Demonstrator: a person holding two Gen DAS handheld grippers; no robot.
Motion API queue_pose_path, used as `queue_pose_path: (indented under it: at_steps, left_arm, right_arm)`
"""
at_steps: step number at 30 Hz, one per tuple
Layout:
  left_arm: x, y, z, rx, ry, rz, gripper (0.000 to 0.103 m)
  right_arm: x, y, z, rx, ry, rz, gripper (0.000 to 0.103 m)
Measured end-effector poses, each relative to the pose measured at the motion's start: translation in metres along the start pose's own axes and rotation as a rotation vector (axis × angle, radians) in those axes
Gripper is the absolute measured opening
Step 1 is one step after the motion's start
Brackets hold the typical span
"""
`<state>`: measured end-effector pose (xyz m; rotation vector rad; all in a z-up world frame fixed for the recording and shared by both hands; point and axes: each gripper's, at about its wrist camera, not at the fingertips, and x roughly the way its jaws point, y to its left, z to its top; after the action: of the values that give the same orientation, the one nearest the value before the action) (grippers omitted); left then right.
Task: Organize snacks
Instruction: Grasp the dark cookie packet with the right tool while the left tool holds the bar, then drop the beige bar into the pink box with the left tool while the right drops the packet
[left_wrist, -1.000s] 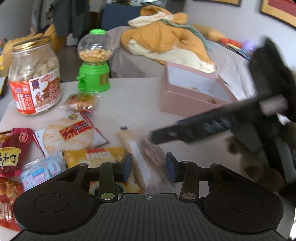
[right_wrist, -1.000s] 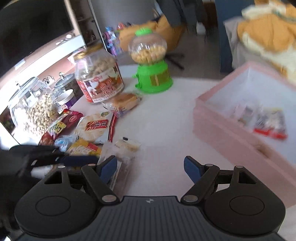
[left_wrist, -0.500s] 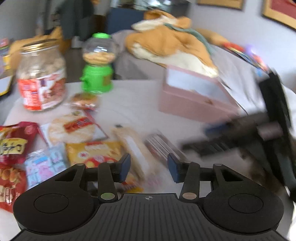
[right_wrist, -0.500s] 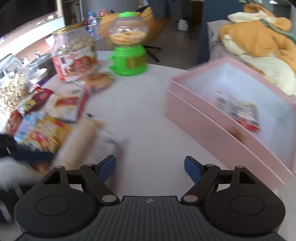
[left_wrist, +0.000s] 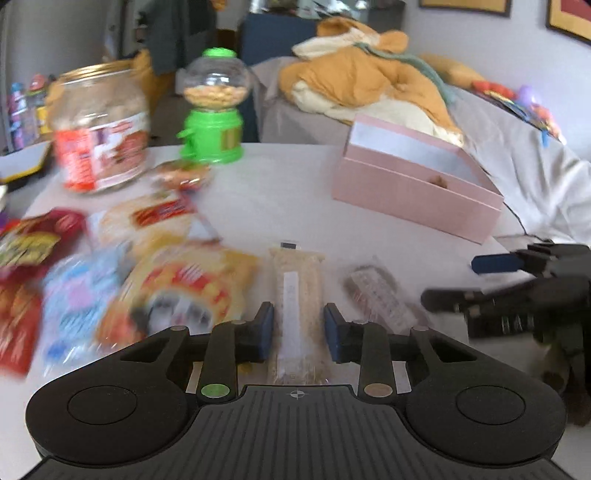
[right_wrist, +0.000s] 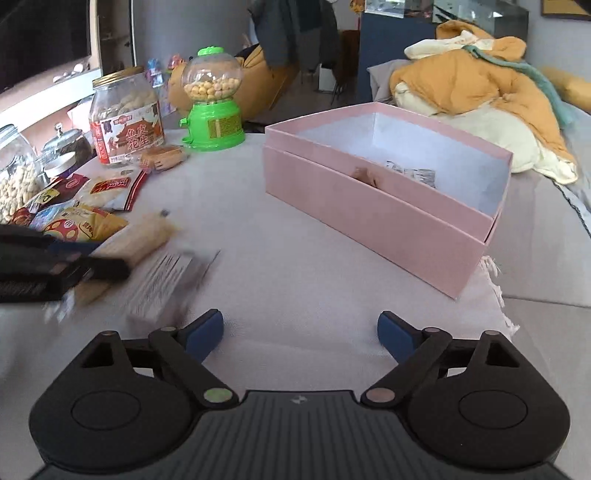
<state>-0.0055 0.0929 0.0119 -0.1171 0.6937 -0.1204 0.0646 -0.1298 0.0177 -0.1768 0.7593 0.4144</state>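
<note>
The desk (right_wrist: 303, 266) is covered in a matt, woven pale cloth, frayed at its corner; the pink box (right_wrist: 369, 206) is made of matt card with a white paper lining; the snack packets (right_wrist: 110, 184) are wrapped in glossy plastic film; the jar (right_wrist: 125, 114) is clear plastic with a metallic gold lid; each hand-held gripper (right_wrist: 299, 328) is moulded in matt black plastic with blue pads (right_wrist: 207, 328).

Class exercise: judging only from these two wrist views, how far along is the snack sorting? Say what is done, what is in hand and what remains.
Done: a few wrapped snacks already lie in the pink box. In hand: the left gripper is closing around a long beige packet; the right gripper is opening over bare cloth, holding nothing. Left: the pile of packets on the table, so most of the job remains.
</note>
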Motion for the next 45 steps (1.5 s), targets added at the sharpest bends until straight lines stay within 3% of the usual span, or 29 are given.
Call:
queue_pose_path:
  at_steps: [2,6,9,13,15,20,25,31,34,39,41,42,45]
  left_arm:
    - [-0.010,0.002,-0.011,-0.012,-0.025,0.027,0.034]
    - [-0.017,0.004,-0.023,-0.034,-0.069,0.027,0.035]
    - [-0.016,0.006,-0.022,-0.038,-0.071,0.022,0.035]
    - [-0.017,0.007,-0.024,-0.045,-0.075,0.016,0.035]
    - [-0.017,0.007,-0.024,-0.046,-0.076,0.015,0.035]
    - [-0.017,0.008,-0.025,-0.051,-0.076,0.011,0.036]
    - [-0.017,0.006,-0.025,-0.038,-0.075,0.021,0.037]
    - [-0.017,0.009,-0.025,-0.054,-0.076,0.008,0.037]
    - [-0.017,0.011,-0.025,-0.071,-0.077,-0.004,0.037]
    - [-0.009,0.000,-0.014,-0.001,-0.046,0.017,0.034]
    - [-0.007,-0.003,-0.009,-0.032,-0.042,-0.018,0.033]
    - [-0.009,-0.007,-0.006,-0.049,-0.057,-0.069,0.033]
    - [-0.027,-0.029,0.014,-0.030,-0.166,-0.170,0.033]
  right_arm:
    - [0.000,0.000,0.005,0.013,0.019,0.026,0.089]
    - [-0.006,0.009,0.019,0.091,0.049,0.187,0.066]
    - [-0.001,0.025,0.029,0.100,0.082,0.253,0.064]
    - [0.005,0.050,0.029,0.002,0.077,0.186,0.062]
    - [0.003,0.057,0.027,-0.056,0.074,0.154,0.054]
    - [-0.011,0.051,0.013,-0.144,0.060,0.102,0.048]
    - [-0.020,0.024,0.004,-0.088,0.059,0.068,0.048]
    - [-0.006,0.028,0.012,-0.085,0.036,0.069,0.049]
    - [-0.005,0.034,0.018,-0.098,0.051,0.075,0.037]
    - [-0.034,0.031,0.011,-0.097,0.027,0.095,0.037]
    - [-0.045,0.024,0.006,-0.091,0.019,0.087,0.037]
    - [-0.051,0.018,0.003,-0.086,0.016,0.082,0.037]
    - [-0.070,-0.003,-0.001,-0.050,-0.006,0.064,0.037]
